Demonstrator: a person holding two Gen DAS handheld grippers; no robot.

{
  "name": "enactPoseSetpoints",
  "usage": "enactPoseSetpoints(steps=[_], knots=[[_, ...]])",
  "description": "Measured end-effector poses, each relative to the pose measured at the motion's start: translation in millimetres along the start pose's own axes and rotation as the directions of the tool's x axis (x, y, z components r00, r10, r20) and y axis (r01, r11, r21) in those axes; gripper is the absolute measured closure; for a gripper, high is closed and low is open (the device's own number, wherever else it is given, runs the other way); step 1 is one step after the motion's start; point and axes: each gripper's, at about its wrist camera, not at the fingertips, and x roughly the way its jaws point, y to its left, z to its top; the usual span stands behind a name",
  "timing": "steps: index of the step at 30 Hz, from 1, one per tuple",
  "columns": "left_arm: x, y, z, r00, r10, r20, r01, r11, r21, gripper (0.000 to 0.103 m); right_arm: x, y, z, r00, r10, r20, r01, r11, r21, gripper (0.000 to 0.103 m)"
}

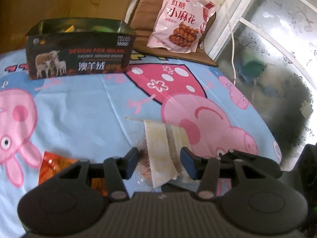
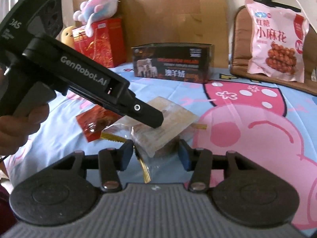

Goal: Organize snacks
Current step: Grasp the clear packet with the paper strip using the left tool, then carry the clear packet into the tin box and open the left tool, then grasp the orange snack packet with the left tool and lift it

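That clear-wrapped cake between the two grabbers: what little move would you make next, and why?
Probably close the right gripper on the cake packet. Its jaws stand either side of the packet without pressing it, while the left gripper also straddles it. The packet lies on the cartoon bedsheet, well short of the open dark box where snacks seem to go, so a firm hold likely comes first.
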Motion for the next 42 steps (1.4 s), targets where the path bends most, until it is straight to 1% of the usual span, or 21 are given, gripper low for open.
enactPoseSetpoints(steps=[4, 6, 9, 11, 16, 19, 22, 24, 26, 27, 28, 29, 32, 33, 35, 36, 37, 38, 39, 40, 42], knots=[[-5.0, 2.8, 13.3, 1.000, -0.015, 0.024, 0.015, 1.000, 0.003, 0.057, 2.5, -7.7, 8.7, 1.000, 0.003, 0.024, -0.004, 1.000, 0.017, 0.052], [-8.5, 4.6, 22.5, 0.999, -0.010, 0.044, 0.009, 1.000, 0.011, 0.057, 5.6, -10.1, 16.4, 0.999, 0.005, 0.034, -0.005, 1.000, 0.008, 0.053], [-15.7, 11.4, 43.2, 0.996, -0.001, 0.093, 0.000, 1.000, 0.010, 0.057, 13.9, -12.2, 37.5, 0.998, 0.003, 0.063, 0.000, 0.999, -0.035, 0.053], [-22.3, 18.7, 61.7, 0.990, 0.006, 0.138, -0.005, 1.000, -0.004, 0.057, 21.2, -11.4, 57.7, 0.995, -0.003, 0.100, 0.011, 0.997, -0.076, 0.053], [-36.2, 47.2, 115.1, 0.964, 0.060, 0.260, -0.048, 0.998, -0.051, 0.057, 50.7, -13.0, 113.2, 0.983, 0.015, 0.181, 0.011, 0.990, -0.140, 0.053], [-32.1, 72.4, 145.2, 0.947, 0.112, 0.301, -0.086, 0.991, -0.101, 0.057, 81.3, -15.7, 145.4, 0.980, 0.034, 0.198, -0.004, 0.989, -0.149, 0.054], [-14.0, 98.2, 166.9, 0.938, 0.167, 0.304, -0.128, 0.981, -0.144, 0.056, 115.6, -14.9, 167.4, 0.981, 0.036, 0.191, -0.006, 0.988, -0.154, 0.054], [4.8, 112.6, 176.9, 0.940, 0.198, 0.277, -0.157, 0.974, -0.164, 0.057, 141.0, -14.6, 174.8, 0.985, 0.016, 0.169, 0.013, 0.986, -0.168, 0.054], [21.3, 119.6, 179.3, 0.944, 0.226, 0.242, -0.185, 0.966, -0.180, 0.058, 158.8, -15.5, 173.5, 0.987, -0.035, 0.158, 0.062, 0.984, -0.169, 0.052], [26.1, 121.3, 178.3, 0.942, 0.247, 0.228, -0.207, 0.960, -0.188, 0.058, 162.9, -17.4, 171.7, 0.984, -0.076, 0.161, 0.101, 0.983, -0.153, 0.048], [25.0, 121.1, 174.2, 0.938, 0.251, 0.240, -0.209, 0.960, -0.187, 0.058, 161.5, -20.6, 170.6, 0.983, -0.094, 0.161, 0.115, 0.985, -0.126, 0.047], [20.9, 119.5, 168.0, 0.935, 0.244, 0.257, -0.200, 0.962, -0.184, 0.057, 154.9, -25.4, 169.7, 0.983, -0.084, 0.165, 0.099, 0.991, -0.090, 0.047], [-3.6, 121.9, 142.5, 0.928, 0.214, 0.304, -0.164, 0.969, -0.184, 0.055, 117.0, -34.7, 155.3, 0.980, -0.020, 0.196, 0.018, 1.000, 0.015, 0.047], [-14.3, 122.5, 127.3, 0.929, 0.203, 0.310, -0.151, 0.971, -0.184, 0.055, 101.2, -36.7, 146.3, 0.981, 0.017, 0.196, -0.027, 0.999, 0.047, 0.047], [-32.6, 125.3, 103.6, 0.932, 0.187, 0.309, -0.136, 0.974, -0.181, 0.055, 78.5, -38.9, 126.4, 0.980, 0.116, 0.164, -0.133, 0.986, 0.099, 0.047], [-42.2, 127.8, 84.9, 0.936, 0.182, 0.300, -0.132, 0.975, -0.177, 0.054, 69.3, -40.1, 114.8, 0.976, 0.168, 0.135, -0.185, 0.975, 0.126, 0.047], [-46.8, 130.3, 70.5, 0.942, 0.178, 0.284, -0.130, 0.975, -0.179, 0.054, 59.7, -41.2, 99.1, 0.966, 0.241, 0.092, -0.253, 0.954, 0.161, 0.047], [-48.8, 134.0, 57.2, 0.952, 0.173, 0.252, -0.127, 0.974, -0.186, 0.054, 54.3, -41.3, 87.6, 0.954, 0.294, 0.058, -0.300, 0.936, 0.185, 0.047], [-48.2, 136.0, 40.9, 0.967, 0.156, 0.201, -0.116, 0.974, -0.194, 0.054, 47.7, -40.1, 73.2, 0.942, 0.335, 0.019, -0.331, 0.919, 0.212, 0.047], [-48.0, 136.8, 27.7, 0.977, 0.138, 0.162, -0.104, 0.974, -0.200, 0.054, 42.6, -38.4, 62.5, 0.934, 0.357, -0.012, -0.344, 0.909, 0.234, 0.047], [-49.1, 137.1, 6.0, 0.986, 0.125, 0.111, -0.100, 0.973, -0.209, 0.054, 34.0, -31.4, 44.2, 0.916, 0.398, -0.059, -0.372, 0.893, 0.253, 0.047]])
